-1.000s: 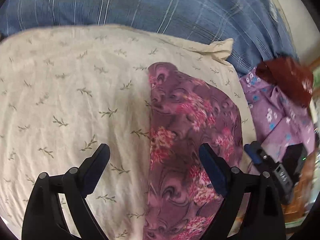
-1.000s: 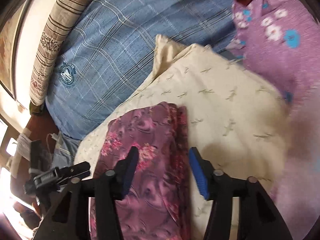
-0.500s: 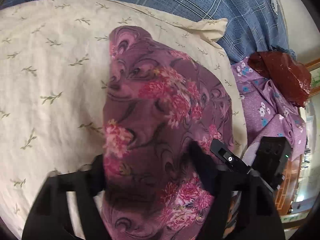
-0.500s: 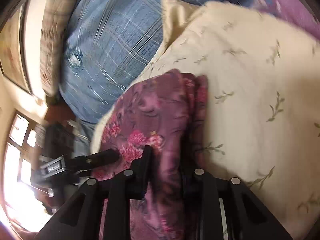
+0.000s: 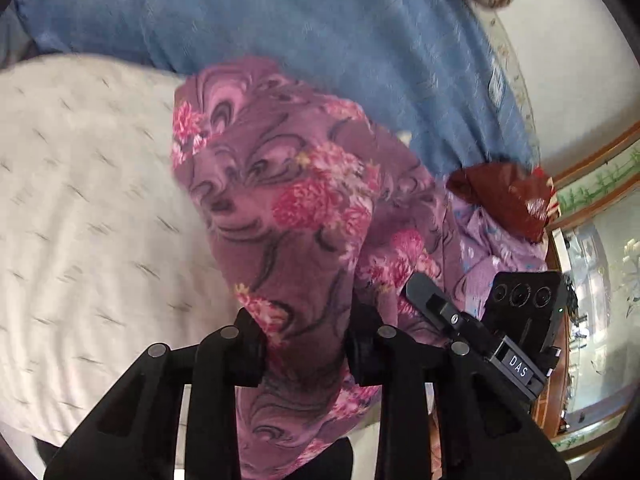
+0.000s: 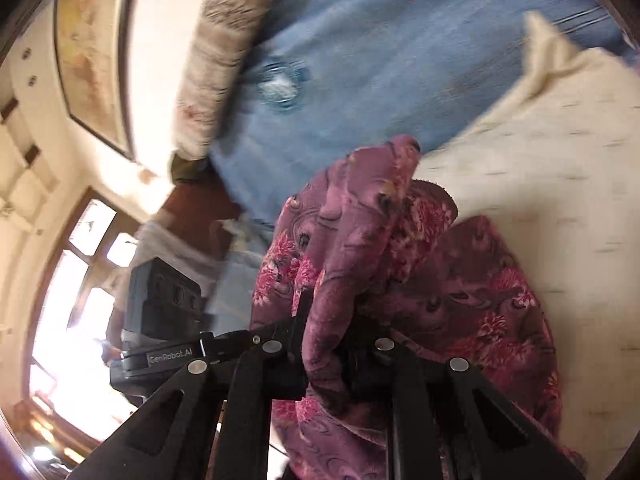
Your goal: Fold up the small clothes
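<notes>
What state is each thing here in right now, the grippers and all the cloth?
Left hand-held gripper: shut on the purple floral garment.
Right hand-held gripper: shut on the same garment.
Purple floral garment: bunched, lifted at the gripped end.
Cream pillow: lying under the garment.
Blue checked sheet: spread out.
Lilac flowered cloth: crumpled in a heap.

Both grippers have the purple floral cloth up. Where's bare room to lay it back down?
Freest patch: the cream pillow left of the purple floral cloth, bordered at the far side by the blue plaid bedding, also bare. Crowded on the right: lilac flowered garment, dark red bag, and the right gripper beside the left gripper.
</notes>
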`<state>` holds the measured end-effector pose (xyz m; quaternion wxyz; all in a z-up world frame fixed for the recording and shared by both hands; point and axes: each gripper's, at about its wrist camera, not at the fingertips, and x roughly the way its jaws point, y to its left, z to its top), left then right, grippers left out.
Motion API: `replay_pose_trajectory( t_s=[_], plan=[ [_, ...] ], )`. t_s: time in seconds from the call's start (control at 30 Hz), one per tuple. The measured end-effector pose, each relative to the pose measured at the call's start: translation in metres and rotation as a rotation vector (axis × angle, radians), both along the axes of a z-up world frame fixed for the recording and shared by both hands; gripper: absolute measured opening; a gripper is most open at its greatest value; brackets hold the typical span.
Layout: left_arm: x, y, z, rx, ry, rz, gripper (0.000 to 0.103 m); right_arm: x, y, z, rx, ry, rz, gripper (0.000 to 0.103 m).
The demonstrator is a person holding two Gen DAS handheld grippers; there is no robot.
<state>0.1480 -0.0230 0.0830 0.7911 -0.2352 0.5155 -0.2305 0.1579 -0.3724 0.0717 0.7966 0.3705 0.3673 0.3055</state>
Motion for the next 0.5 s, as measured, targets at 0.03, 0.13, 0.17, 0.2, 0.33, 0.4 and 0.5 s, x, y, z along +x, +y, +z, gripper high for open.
replay_pose_trajectory(
  t_s=[0.03, 0.13, 0.17, 0.2, 0.33, 0.4, 0.5],
  plan=[
    [0.002, 0.016, 0.01, 0.011, -0.017, 0.031, 0.027, 0.004, 0.012, 0.003, 0.029, -0.001, 0.017, 0.014],
    [0.015, 0.053, 0.02, 0.068, -0.035, 0.088, 0.029, 0.019, 0.054, 0.007, 0.035, -0.006, 0.058, 0.013],
    [0.023, 0.06, 0.015, 0.1, -0.03, 0.097, 0.032, 0.028, 0.07, 0.005, -0.016, -0.004, 0.059, 0.013],
    [0.032, 0.065, 0.007, 0.135, -0.02, 0.109, 0.034, 0.034, 0.081, 0.0, -0.062, 0.012, 0.054, 0.013],
    [0.075, 0.081, -0.061, 0.241, 0.102, 0.157, 0.04, 0.075, 0.13, -0.038, -0.442, 0.045, 0.04, 0.013],
    [0.083, 0.084, -0.089, 0.282, 0.117, 0.166, 0.054, 0.087, 0.142, -0.064, -0.575, 0.055, 0.049, 0.015],
    [0.083, 0.079, -0.103, 0.358, 0.029, 0.176, 0.084, 0.091, 0.139, -0.091, -0.664, 0.04, 0.041, 0.036]
  ],
)
